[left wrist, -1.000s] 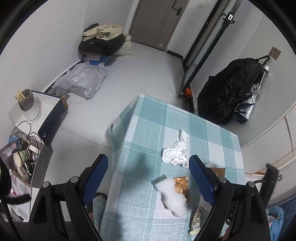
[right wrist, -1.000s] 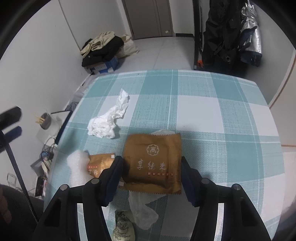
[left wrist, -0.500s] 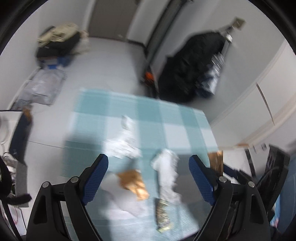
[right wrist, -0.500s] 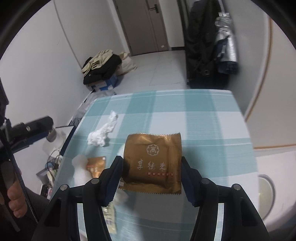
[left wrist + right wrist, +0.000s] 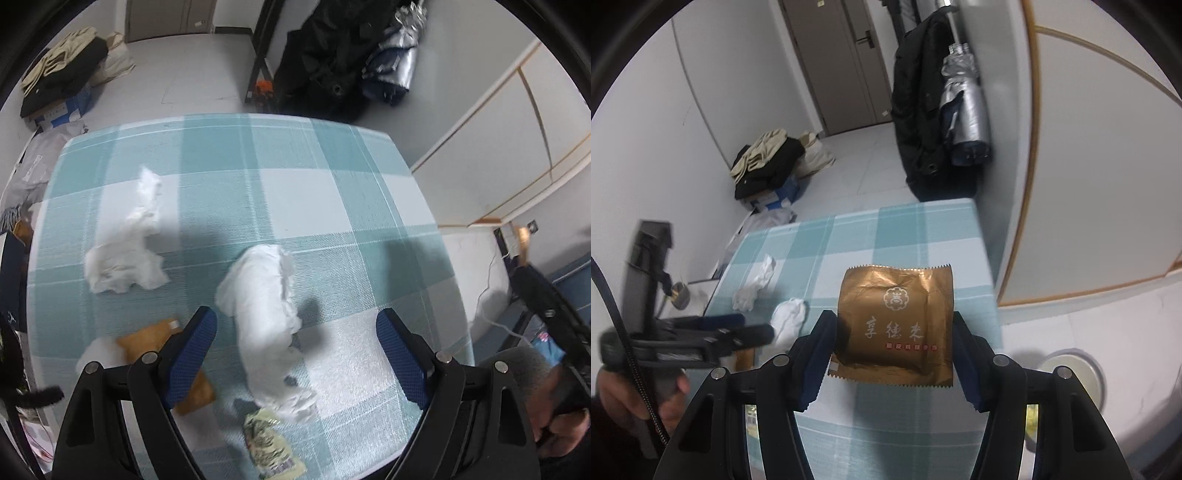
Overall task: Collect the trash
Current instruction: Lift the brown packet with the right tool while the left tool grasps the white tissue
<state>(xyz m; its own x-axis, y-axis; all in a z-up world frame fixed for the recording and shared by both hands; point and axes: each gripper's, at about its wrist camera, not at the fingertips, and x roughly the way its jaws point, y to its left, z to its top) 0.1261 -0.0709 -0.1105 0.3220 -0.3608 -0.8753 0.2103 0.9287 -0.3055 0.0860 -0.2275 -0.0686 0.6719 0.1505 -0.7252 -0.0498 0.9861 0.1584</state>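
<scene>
The right gripper (image 5: 894,350) clamps a gold snack packet (image 5: 895,325) by its side edges, lifted above the near part of the table (image 5: 849,236). The packet carries a flower emblem, three large pale Chinese characters and a small red strip of print too fine to read. The left gripper (image 5: 295,350) hangs over the table with jaws wide and empty, directly above a crumpled white tissue (image 5: 267,306). A second tissue (image 5: 129,243), a smaller gold wrapper (image 5: 159,336) and a green-printed wrapper (image 5: 271,446) lie on the teal-and-white checked tablecloth (image 5: 332,206). Beyond are a pale floor, a door (image 5: 842,66), a hanging black coat (image 5: 923,110) and piled clothes (image 5: 768,158).
</scene>
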